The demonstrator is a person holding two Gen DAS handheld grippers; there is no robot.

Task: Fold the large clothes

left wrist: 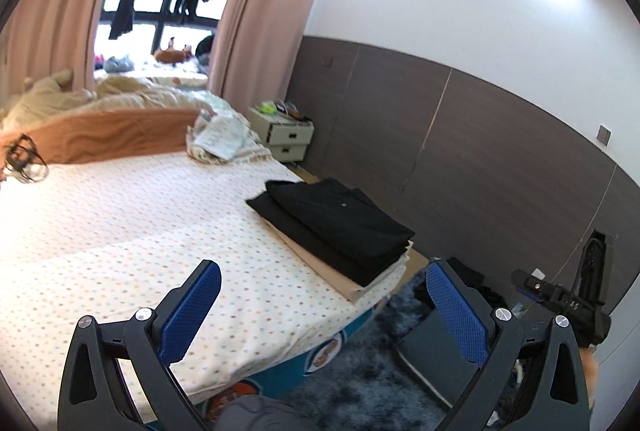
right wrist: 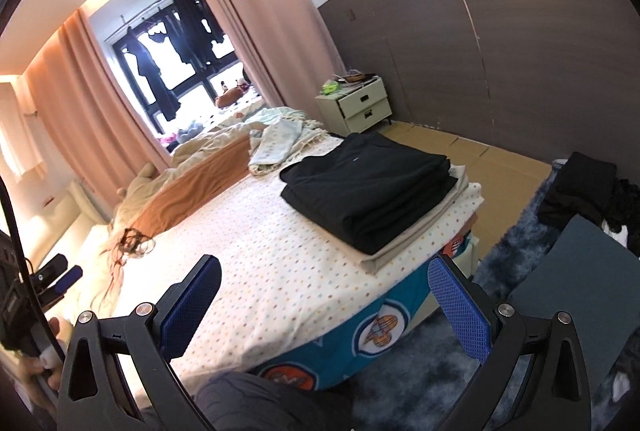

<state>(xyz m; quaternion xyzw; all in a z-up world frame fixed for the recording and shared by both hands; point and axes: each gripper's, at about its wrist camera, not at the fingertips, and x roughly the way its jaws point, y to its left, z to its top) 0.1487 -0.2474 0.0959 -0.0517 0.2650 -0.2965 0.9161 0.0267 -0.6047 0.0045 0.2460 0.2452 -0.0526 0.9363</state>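
A stack of folded clothes, black ones [left wrist: 336, 223] on a beige one [left wrist: 320, 263], lies at the bed's right corner; it also shows in the right wrist view [right wrist: 368, 187]. My left gripper [left wrist: 324, 311] is open and empty, held above the bed's near edge. My right gripper [right wrist: 324, 311] is open and empty, above the bed's corner and short of the stack. A pile of dark unfolded clothes [right wrist: 588, 187] lies on the floor at the right. The right gripper shows at the right edge of the left wrist view [left wrist: 560, 303].
The bed [left wrist: 140, 223] has a dotted sheet, with rumpled blankets [left wrist: 120, 135] and a light cloth [left wrist: 224, 139] at its far end. A white nightstand [right wrist: 356, 103] stands by the wall. A blue shaggy rug [right wrist: 440, 383] and a grey board [right wrist: 568, 291] lie on the floor.
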